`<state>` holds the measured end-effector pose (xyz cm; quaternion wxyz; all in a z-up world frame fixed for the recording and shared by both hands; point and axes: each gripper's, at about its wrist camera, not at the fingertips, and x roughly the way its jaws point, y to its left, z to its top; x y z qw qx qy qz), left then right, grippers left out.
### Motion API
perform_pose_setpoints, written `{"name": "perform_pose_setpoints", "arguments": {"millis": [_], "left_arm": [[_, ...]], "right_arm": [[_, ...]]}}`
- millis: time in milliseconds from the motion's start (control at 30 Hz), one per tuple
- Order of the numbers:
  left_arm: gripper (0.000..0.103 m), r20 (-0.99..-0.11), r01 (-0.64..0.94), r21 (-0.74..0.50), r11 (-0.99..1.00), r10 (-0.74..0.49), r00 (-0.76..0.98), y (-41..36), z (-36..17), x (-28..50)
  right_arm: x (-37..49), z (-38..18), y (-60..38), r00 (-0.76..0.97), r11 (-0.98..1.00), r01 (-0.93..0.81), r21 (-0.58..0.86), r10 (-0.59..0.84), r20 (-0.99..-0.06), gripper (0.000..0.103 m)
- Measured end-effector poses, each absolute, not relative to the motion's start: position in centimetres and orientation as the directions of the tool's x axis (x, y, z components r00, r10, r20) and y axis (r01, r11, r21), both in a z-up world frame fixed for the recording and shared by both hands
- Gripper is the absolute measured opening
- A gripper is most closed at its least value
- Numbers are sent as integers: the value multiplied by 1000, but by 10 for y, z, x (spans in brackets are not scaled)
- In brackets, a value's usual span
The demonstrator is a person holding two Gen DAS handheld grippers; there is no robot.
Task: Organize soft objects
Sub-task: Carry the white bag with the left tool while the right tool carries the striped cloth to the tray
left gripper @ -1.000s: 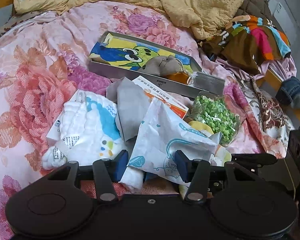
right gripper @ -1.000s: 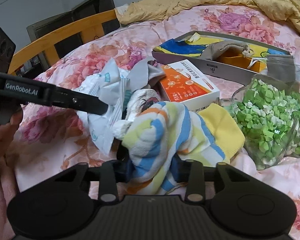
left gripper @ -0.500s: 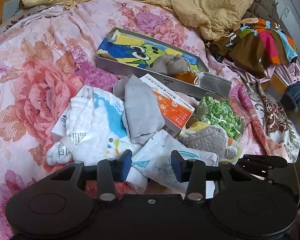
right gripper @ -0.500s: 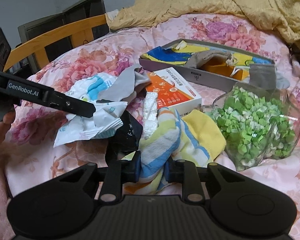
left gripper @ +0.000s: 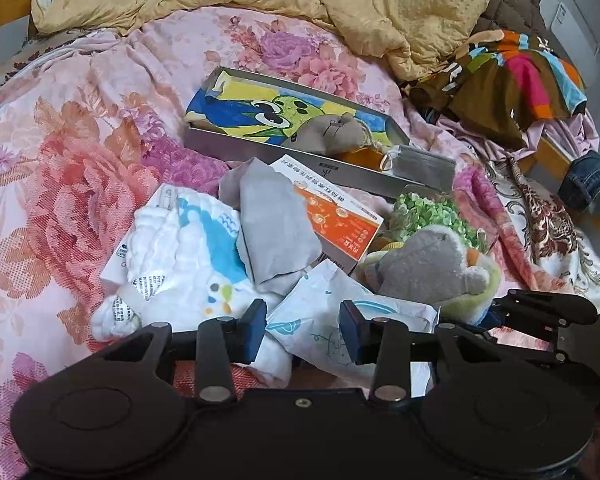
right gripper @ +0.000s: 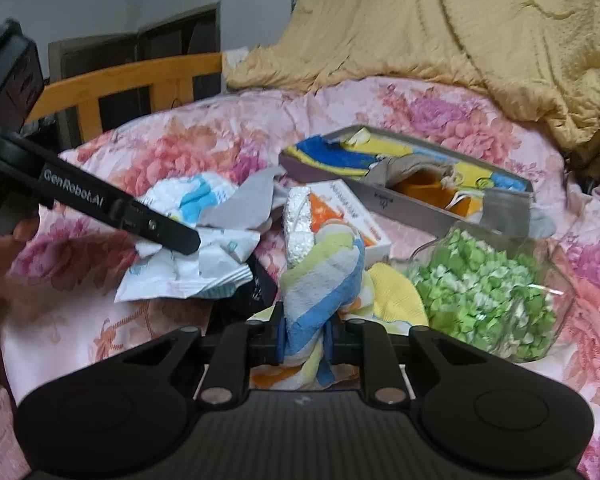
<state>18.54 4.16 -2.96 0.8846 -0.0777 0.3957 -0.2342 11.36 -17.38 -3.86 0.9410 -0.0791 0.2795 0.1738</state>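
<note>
Pink floral bedspread (left gripper: 80, 128), mustard blanket (left gripper: 380, 4), striped blue-yellow-white sock (right gripper: 320, 280), seemingly green beads (right gripper: 484, 280), orange-white box (left gripper: 336, 216)

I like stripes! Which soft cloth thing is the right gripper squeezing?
The right gripper is shut on the fluffy blue, yellow and white striped towel; the plain grey cloth lies apart, ungripped.

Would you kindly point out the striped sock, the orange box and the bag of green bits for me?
striped sock (right gripper: 320, 284): right wrist view, blue stripe mid-body.
orange box (left gripper: 336, 216): left wrist view, orange top face.
bag of green bits (right gripper: 488, 280): right wrist view, middle of green contents.
</note>
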Motion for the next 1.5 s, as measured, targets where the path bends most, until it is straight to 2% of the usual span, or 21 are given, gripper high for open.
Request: {"name": "perform_pose_setpoints", "arguments": {"millis": [333, 467, 667, 800, 900, 1167, 1400, 1500], "left_arm": [[42, -630, 287, -440, 851, -520, 577, 48, -24, 187], [42, -608, 266, -471, 841, -528, 593, 52, -19, 186], [42, -595, 241, -492, 836, -526, 608, 55, -15, 186], [42, -583, 242, -500, 832, -529, 616, 54, -11, 185], [42, -569, 242, -508, 827, -533, 626, 54, -6, 183], [42, -521, 221, -560, 799, -547, 656, 57, 7, 183], [42, -461, 163, -634, 756, -539, 705, 67, 21, 187], [42, -435, 150, -654, 742, -531, 727, 73, 27, 187]], "right_arm": [[96, -18, -184, 825, 947, -322, -24, 268, -498, 20], [100, -24, -186, 776, 954, -299, 13, 251, -579, 21], [110, -40, -173, 670, 947, -321, -18, 214, -711, 25], [104, -43, -166, 645, 940, -340, -41, 201, -737, 27], [100, -38, -159, 643, 934, -353, -59, 196, -740, 18], [104, -1, -137, 534, 913, -405, 43, 275, -800, 16], [117, 39, -125, 537, 908, -404, 113, 336, -774, 13], [121, 53, -125, 577, 907, -410, 92, 337, -744, 13]]}}
